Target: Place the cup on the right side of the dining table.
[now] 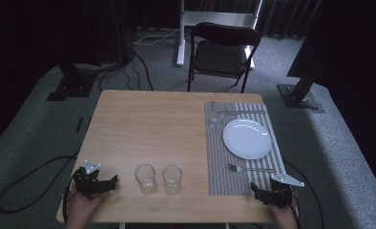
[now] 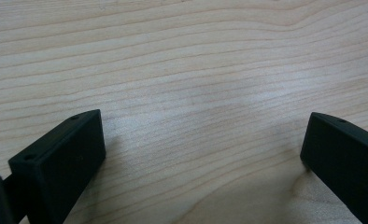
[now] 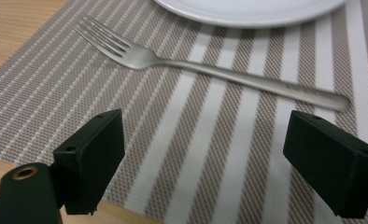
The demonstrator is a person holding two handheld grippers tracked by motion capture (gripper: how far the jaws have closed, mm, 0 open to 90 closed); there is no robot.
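Two clear glasses stand side by side near the table's front edge, one [image 1: 145,179] left of the other [image 1: 172,179]. A striped placemat [image 1: 241,183] on the right carries a white plate [image 1: 246,138], a fork [image 1: 251,168] in front of it, another utensil [image 1: 241,112] and a third glass [image 1: 214,119] behind. My left gripper [image 1: 110,182] rests open at the front left, its jaws wide over bare wood [image 2: 201,93]. My right gripper [image 1: 256,192] is open over the placemat [image 3: 210,154], just short of the fork [image 3: 210,70] and plate [image 3: 247,9].
The wooden table [image 1: 148,129] has bare room across its middle and left. A black folding chair [image 1: 224,52] stands beyond the far edge. Cables and stand bases lie on the carpet around the table.
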